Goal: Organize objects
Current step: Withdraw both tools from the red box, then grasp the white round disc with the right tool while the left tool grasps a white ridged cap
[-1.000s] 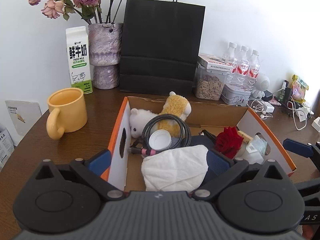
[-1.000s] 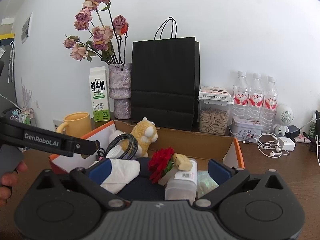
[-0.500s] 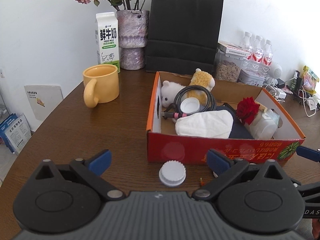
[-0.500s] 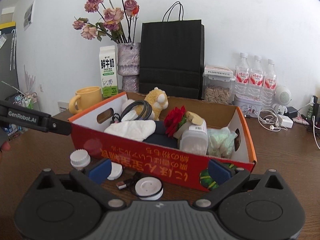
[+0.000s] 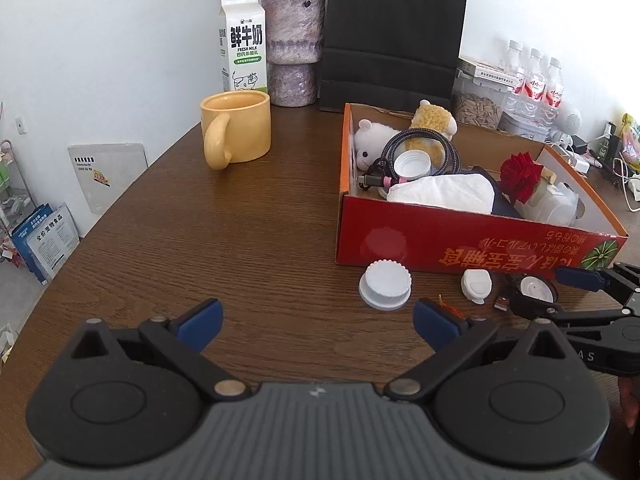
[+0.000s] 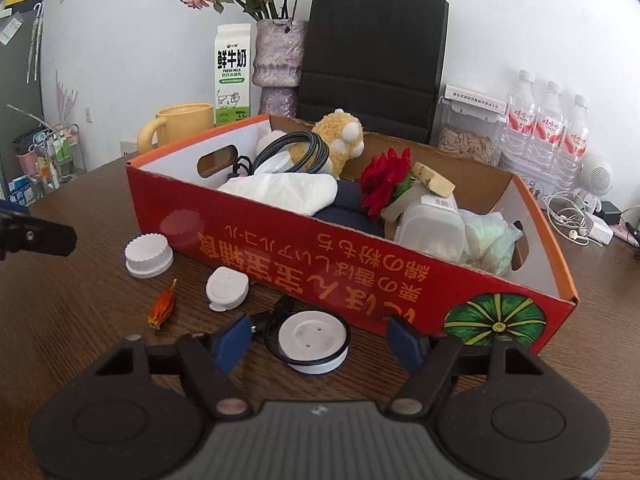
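A red cardboard box (image 6: 360,256) stands on the brown table, filled with plush toys, a coiled cable, a tissue and a red rose (image 6: 386,178). In front of it lie a white ribbed cap (image 6: 148,256), a small white tag (image 6: 226,288) and a white round disc (image 6: 313,338) with a black cable. My right gripper (image 6: 318,338) is low over the table with the disc between its fingers. Its jaws are closing and the pads stand clear of the disc. My left gripper (image 5: 316,322) is open and holds nothing, just short of the ribbed cap (image 5: 385,285).
A yellow mug (image 5: 236,132), a milk carton (image 5: 243,44), a vase (image 5: 292,48) and a black paper bag (image 5: 394,32) line the back. Water bottles (image 6: 552,120) and cables sit at the right. An orange dried petal (image 6: 162,308) lies near the tag. The table edge runs along the left.
Both grippers came back from over the box and sank to the table in front of it. The right jaws have narrowed around the white disc.
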A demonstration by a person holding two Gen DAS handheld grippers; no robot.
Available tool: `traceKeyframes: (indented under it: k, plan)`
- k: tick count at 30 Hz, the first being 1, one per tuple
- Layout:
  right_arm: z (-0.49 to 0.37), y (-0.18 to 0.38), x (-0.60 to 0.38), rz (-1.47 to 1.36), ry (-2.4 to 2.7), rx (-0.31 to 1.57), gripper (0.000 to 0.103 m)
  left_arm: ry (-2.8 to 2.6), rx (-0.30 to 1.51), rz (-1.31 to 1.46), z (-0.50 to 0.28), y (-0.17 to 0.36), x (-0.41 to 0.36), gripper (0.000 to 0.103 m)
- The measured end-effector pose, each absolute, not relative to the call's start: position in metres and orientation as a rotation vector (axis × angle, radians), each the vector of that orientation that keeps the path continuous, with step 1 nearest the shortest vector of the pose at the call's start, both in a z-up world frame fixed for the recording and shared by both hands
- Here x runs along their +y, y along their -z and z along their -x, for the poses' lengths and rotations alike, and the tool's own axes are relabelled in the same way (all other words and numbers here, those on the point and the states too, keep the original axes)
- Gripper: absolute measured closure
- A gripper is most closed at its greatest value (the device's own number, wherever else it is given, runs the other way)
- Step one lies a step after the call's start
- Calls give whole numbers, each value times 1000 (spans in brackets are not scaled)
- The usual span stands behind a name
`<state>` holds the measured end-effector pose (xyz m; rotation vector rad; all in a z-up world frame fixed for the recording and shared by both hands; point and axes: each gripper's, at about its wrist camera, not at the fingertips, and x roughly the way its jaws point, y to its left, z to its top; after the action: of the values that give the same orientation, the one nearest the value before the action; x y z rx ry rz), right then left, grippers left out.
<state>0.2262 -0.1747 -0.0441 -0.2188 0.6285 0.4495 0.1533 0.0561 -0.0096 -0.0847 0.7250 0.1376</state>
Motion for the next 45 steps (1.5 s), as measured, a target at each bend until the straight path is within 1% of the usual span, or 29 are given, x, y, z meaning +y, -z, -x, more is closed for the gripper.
traceKeyframes:
  k: [1,4,9,15,25,32,39,40,41,42,44,45]
  plan:
    - [-228,45,-174,209,-457,641,42,-139,726,86,-152,10,57,0]
    - [-228,48,-174,182,-483,646,57,-148,729,83,-152,10,59,0]
    - [-221,45,-180,153,-489,608,63,-146,741,80,-156,14,56,0]
    - [-208,37,-192,106,-502,543,66,-135,763,63,-168,21,46,0]
    - [-188,28,-221,32,-486,467,66,-152,797,52,-197,36,32,0]
    - [-187,29,-232,6,-470,463,66,-170,816,49,-215,45,25,0]
    - [-186,30,-230,15,-474,463,66,-172,799,14,-223,47,16,0]
    - [-186,30,-230,15,-474,462,66,-170,793,16,-223,46,15,3]
    - [-186,30,-230,16,-474,462,66,-164,789,22,-223,46,15,11]
    - [-186,30,-230,16,-475,463,66,-158,792,27,-223,46,15,17]
    - [-185,30,-230,19,-474,463,66,-133,791,39,-222,46,15,48]
    - [-185,30,-230,20,-474,464,66,-124,786,39,-220,45,15,57]
